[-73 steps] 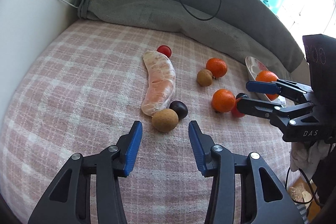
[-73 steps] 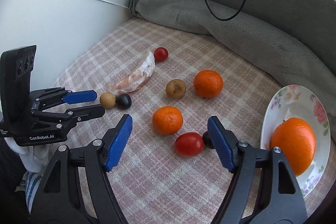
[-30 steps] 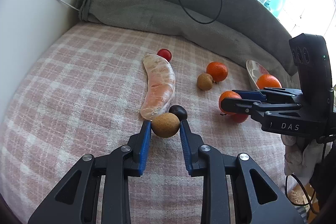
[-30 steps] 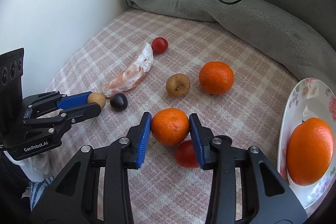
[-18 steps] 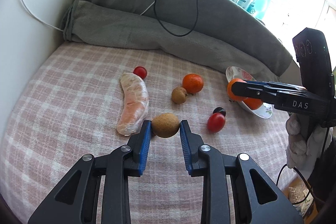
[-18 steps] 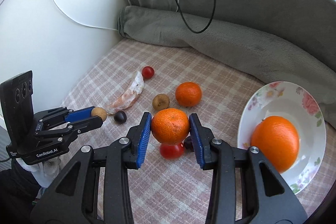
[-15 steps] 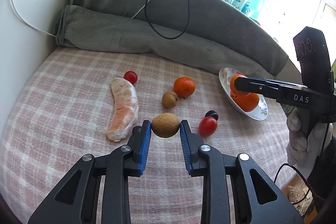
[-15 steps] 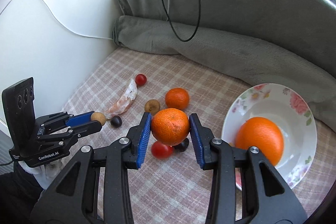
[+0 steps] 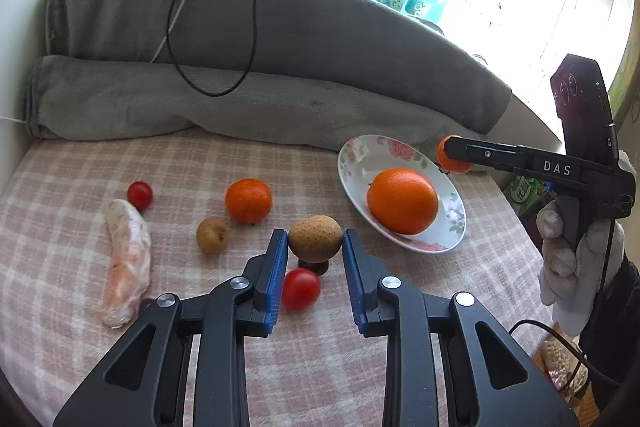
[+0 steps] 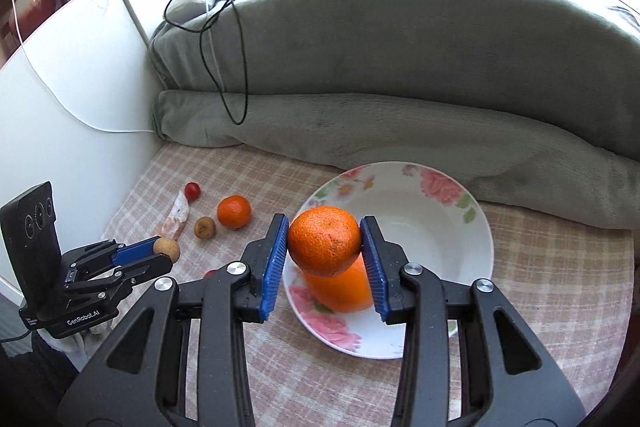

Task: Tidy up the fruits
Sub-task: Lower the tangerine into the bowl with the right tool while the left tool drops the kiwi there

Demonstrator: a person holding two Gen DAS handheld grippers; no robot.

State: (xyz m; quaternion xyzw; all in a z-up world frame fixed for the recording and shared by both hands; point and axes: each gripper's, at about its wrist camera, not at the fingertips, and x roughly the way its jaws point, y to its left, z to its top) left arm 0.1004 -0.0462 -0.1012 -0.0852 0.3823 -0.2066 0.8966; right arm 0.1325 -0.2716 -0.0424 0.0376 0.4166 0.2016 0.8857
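- Fruits lay scattered over a pink checked cloth (image 9: 80,155), some on the cloth, one on a plate and two up in the claws.
- The left claw (image 9: 315,247) was pinching a brown, rough-skinned round fruit (image 9: 315,238) between its blue pads, lifted clear of the cloth.
- The right claw (image 10: 324,241) was clamped on a small mandarin (image 10: 324,241), held above the near side of a floral plate (image 10: 440,211).
- A large orange (image 9: 402,201) sat in that plate, partly hidden behind the held mandarin in the right wrist view.
- In the left wrist view the right claw reached in from the right edge, with the mandarin showing at its tip just beyond the plate's far rim; a white-gloved hand (image 9: 568,251) gripped its handle.
- On the cloth to the left of the plate lay another mandarin (image 9: 248,201), with a small brown fruit (image 9: 212,235) just beside it.
- A peeled pale segment of citrus (image 9: 126,259) lay stretched out further left, with a cherry tomato (image 9: 140,195) at its far end.
- A second red tomato (image 9: 301,289) rested near the left claw's pads, beside a dark round fruit (image 9: 314,265) mostly hidden under the held brown fruit.
- A grey blanket (image 9: 280,39) was rolled along the far edge of the cloth, with a black cable (image 9: 176,27) looped over it.
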